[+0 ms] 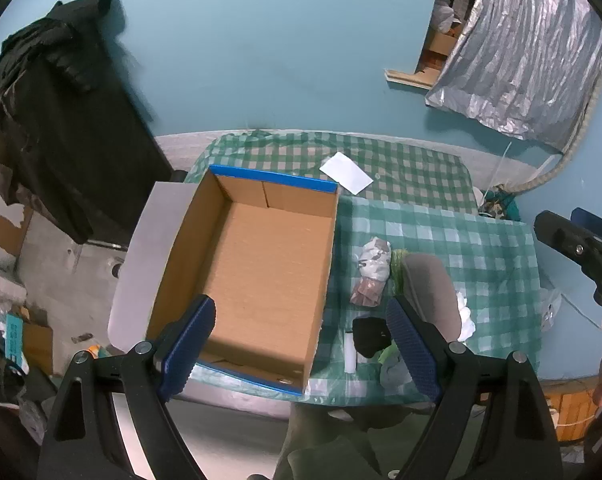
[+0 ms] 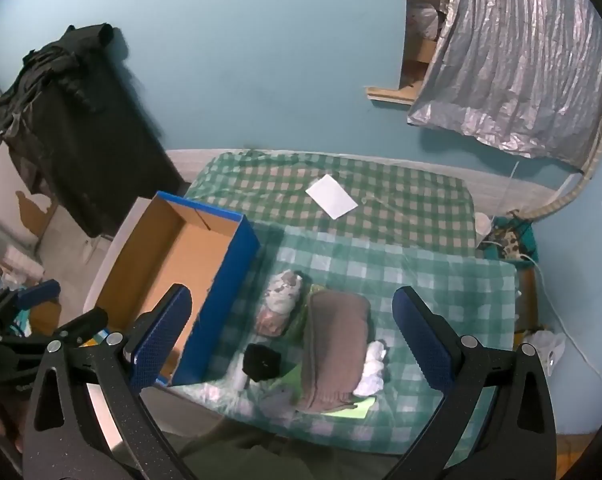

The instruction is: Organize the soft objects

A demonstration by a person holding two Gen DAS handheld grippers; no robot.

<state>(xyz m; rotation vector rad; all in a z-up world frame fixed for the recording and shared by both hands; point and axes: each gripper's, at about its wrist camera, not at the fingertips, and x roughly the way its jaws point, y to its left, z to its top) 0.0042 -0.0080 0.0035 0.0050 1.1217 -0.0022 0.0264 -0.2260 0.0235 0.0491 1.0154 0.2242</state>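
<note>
The soft things lie in a cluster on the near half of the table, just right of the empty cardboard box (image 2: 169, 276): a folded brown cloth (image 2: 335, 354) in the middle, a pale patterned bundle (image 2: 283, 294) at its far left, a black piece (image 2: 261, 362) at its near left, and a white wad (image 2: 373, 366) touching its right edge. Something green (image 2: 313, 292) peeps out from under the brown cloth; we cannot tell what it is.

Our right gripper (image 2: 293, 344) hangs above the cluster with its jaws wide and nothing between them. Our left gripper (image 1: 301, 344) hangs over the near right edge of the box, equally wide and empty.

We judge the first pick is due. We should come down on the brown cloth across its narrow width, biting deep enough to catch all its folds, and lift it straight up so the white wad is not dragged along.

The table wears a green checked cloth (image 2: 421, 280), with a white card (image 2: 332, 196) at the far side. Behind stand a blue wall (image 2: 241, 60), a silver sheet (image 2: 517, 60) at the right and dark clothes (image 2: 61, 80) heaped at the left.
</note>
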